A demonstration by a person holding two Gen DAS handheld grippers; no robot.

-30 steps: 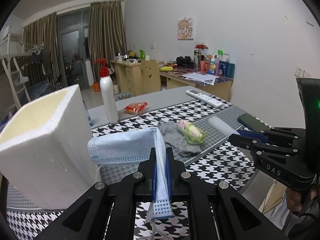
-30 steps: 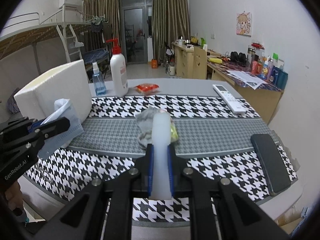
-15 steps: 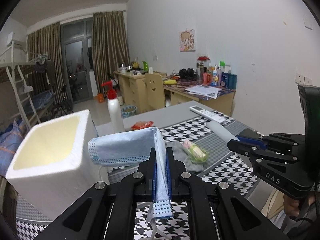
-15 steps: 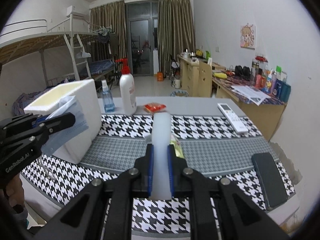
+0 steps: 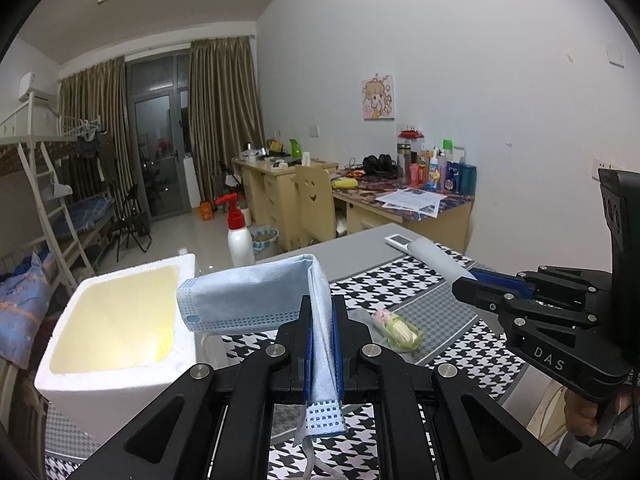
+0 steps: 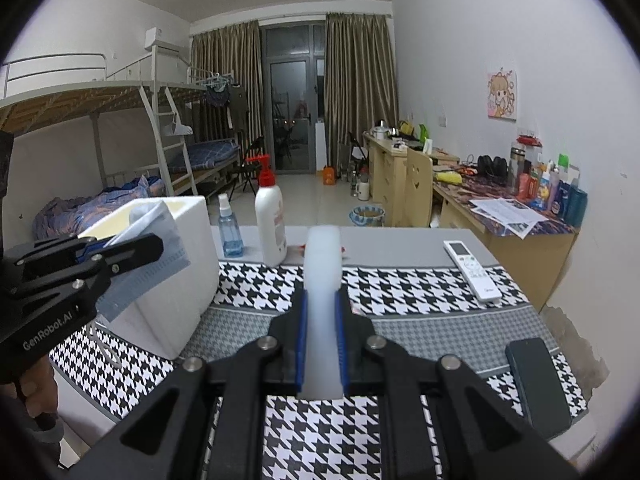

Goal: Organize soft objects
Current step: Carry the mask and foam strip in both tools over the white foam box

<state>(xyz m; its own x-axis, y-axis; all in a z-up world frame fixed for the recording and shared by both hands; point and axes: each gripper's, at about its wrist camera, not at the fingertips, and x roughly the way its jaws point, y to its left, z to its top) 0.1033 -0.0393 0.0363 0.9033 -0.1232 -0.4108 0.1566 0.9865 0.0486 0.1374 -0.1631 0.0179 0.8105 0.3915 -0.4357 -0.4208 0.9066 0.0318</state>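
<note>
A pale blue face mask is folded over and pinched in my left gripper, which is shut on it above the table, just right of the open white foam box. My right gripper is shut on a white foam strip that sticks forward between its pads. In the left wrist view that gripper and the strip hang at the right. In the right wrist view the left gripper and the mask hang beside the box. A grey cloth and a plastic-wrapped soft item lie on the houndstooth mat.
A pump bottle and a blue spray bottle stand behind the box. A remote and a dark phone lie at the table's right side. A bunk bed, desks and a chair fill the room behind.
Both grippers have risen above the table with the mask and the foam strip still held. The box's open top now shows from above.
</note>
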